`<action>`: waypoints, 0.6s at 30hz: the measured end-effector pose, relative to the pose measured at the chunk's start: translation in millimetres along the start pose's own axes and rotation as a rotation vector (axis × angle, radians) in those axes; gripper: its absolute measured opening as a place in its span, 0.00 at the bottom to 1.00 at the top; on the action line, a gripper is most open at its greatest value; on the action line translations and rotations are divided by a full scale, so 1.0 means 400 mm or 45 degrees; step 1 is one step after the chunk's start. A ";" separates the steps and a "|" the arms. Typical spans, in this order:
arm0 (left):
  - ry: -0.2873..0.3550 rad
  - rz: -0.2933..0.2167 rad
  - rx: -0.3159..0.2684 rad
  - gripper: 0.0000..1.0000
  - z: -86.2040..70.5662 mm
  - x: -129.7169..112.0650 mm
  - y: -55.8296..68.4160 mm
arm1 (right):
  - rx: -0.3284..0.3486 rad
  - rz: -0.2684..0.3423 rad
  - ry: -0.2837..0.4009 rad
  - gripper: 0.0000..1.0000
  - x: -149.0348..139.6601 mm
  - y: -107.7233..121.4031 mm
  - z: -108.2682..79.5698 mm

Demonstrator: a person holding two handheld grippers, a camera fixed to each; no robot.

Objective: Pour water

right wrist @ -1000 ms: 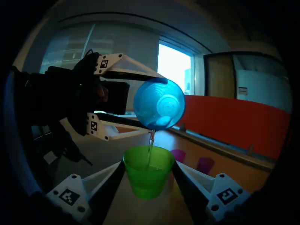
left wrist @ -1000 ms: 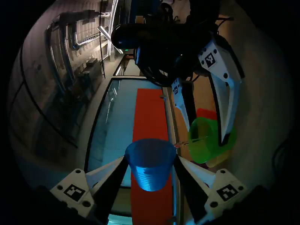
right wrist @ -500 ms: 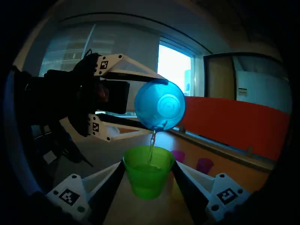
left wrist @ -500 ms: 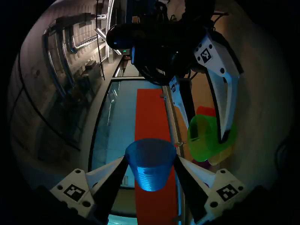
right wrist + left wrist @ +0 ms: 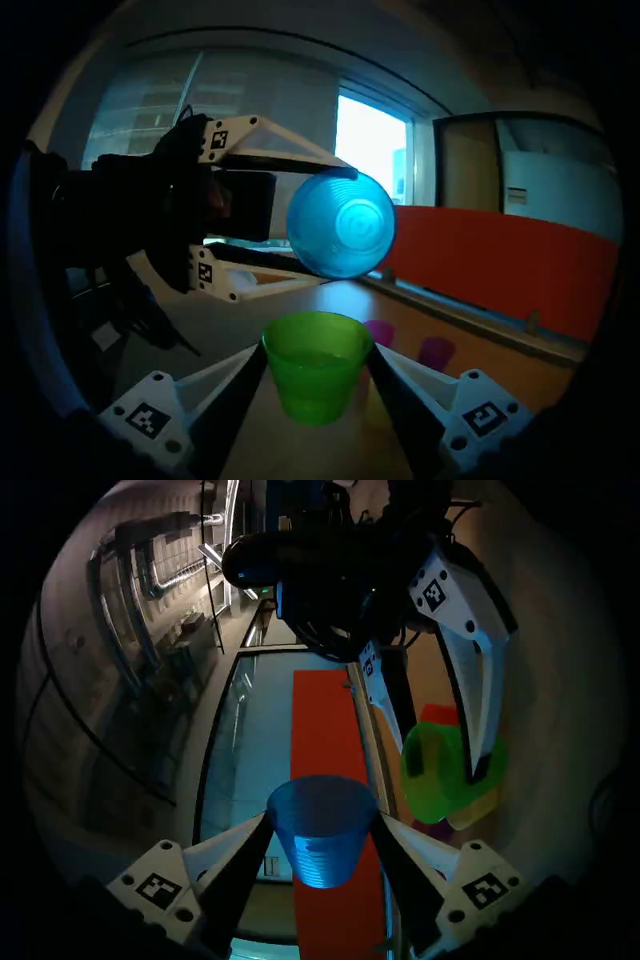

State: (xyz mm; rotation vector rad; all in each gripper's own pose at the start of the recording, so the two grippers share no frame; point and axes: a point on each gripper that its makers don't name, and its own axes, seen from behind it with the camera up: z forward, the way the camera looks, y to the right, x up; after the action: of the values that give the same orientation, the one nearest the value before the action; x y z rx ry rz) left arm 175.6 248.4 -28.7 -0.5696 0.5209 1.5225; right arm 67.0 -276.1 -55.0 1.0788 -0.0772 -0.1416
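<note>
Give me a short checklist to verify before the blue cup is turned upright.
1. Left gripper on the blue cup: both fingers press its sides: ok.
2. Right gripper on the green cup: both fingers press its sides: ok.
3. No stream falls from the blue cup in the right gripper view: ok.
4. Last drops hanging on the blue cup's rim: cannot tell.
5. Green cup upright, water below its rim: ok.
6. Purple cups stand farther off, behind the green cup, out of the way: ok.
</note>
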 end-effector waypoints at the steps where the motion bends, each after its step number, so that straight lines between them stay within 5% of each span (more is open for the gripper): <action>1: 0.000 -0.003 0.000 0.85 0.001 -0.001 -0.002 | 0.000 -0.001 0.000 0.91 0.000 0.000 0.000; 12: -0.001 -0.092 -0.002 0.85 0.001 -0.012 -0.015 | -0.005 -0.002 0.001 0.91 0.001 0.002 -0.001; 18: -0.021 -0.194 -0.004 0.85 0.000 -0.029 -0.012 | -0.007 -0.003 0.002 0.91 0.005 0.000 -0.004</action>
State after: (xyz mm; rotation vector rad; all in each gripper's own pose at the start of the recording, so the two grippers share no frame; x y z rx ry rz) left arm 180.6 239.6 -20.9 -0.5855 0.4526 1.3821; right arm 69.1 -275.0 -55.5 1.0735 -0.0740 -0.1430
